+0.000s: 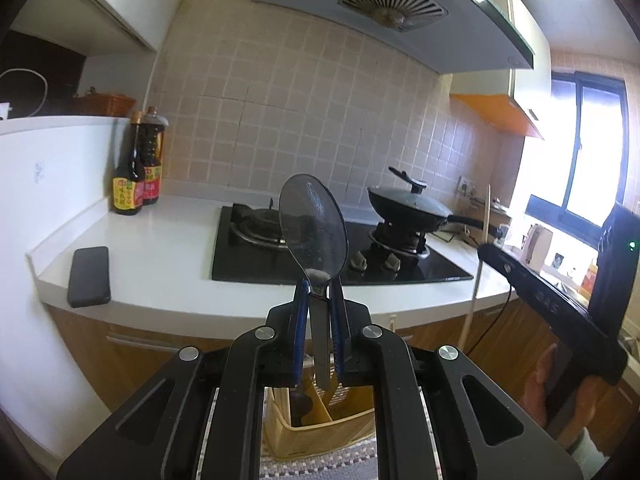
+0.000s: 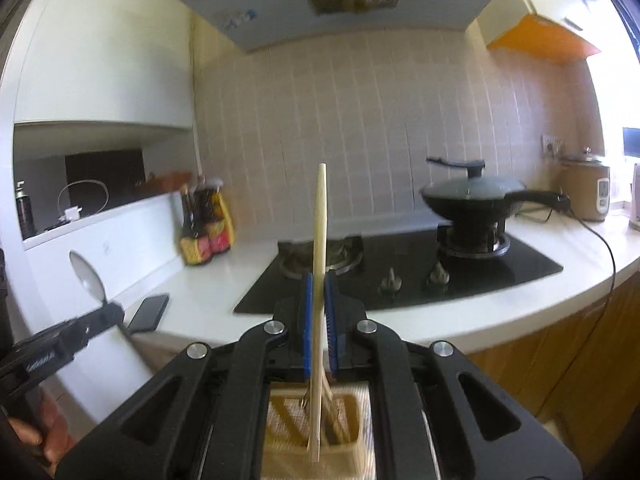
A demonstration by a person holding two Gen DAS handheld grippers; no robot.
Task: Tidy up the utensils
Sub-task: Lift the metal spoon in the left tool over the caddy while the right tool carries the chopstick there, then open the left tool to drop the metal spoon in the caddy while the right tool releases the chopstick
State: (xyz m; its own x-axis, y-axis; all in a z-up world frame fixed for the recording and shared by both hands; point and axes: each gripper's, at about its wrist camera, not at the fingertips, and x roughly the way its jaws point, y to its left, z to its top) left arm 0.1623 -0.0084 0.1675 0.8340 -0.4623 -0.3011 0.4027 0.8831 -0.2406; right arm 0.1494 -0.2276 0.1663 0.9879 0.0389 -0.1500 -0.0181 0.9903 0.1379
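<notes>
Both jaws are clamped tight: the left gripper pinches a metal spoon by the neck, the right gripper a wooden chopstick, each sticking up past the jaws, probably so they can sort them into the divided wooden utensil holder right below.

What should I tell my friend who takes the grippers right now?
Left hand-held gripper: shut on a spoon, bowl up, held above the holder.
Right hand-held gripper: shut on a chopstick, upright, its lower end over the holder.
Holder: wooden, with compartments, below both grippers; a dark utensil and some sticks sit inside.
Done: both pieces are gripped.
Left: probably lower each into its compartment and let go. The phone and pan on the counter are not part of the job.
</notes>
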